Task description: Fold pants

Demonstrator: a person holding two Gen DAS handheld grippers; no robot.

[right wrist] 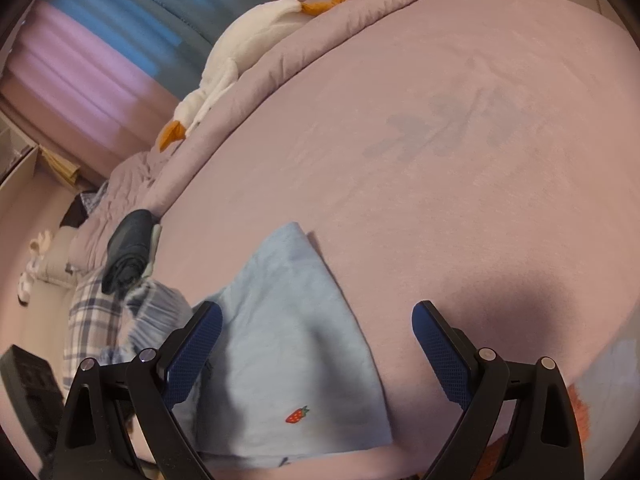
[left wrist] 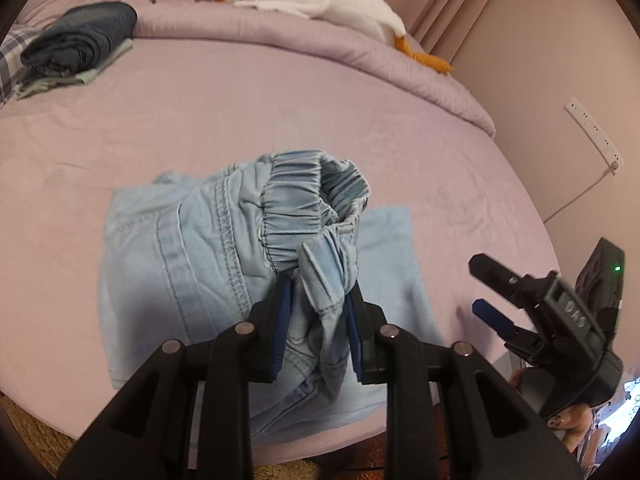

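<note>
Light blue pants (left wrist: 192, 264) lie partly folded on the pink bed (left wrist: 240, 112). My left gripper (left wrist: 318, 320) is shut on the pants near the elastic waistband (left wrist: 296, 208), holding that bunched end up over the flat part. My right gripper (left wrist: 476, 284) is open and empty, just right of the pants. In the right wrist view the right gripper (right wrist: 316, 336) hovers open over the flat pants (right wrist: 288, 352), which bear a small strawberry patch (right wrist: 297, 415).
A stack of folded dark clothes (left wrist: 80, 40) sits at the far left of the bed. A white plush goose (left wrist: 320, 0) lies on the rolled duvet (left wrist: 360, 60) at the back. A wall with a power strip (left wrist: 594, 130) is to the right.
</note>
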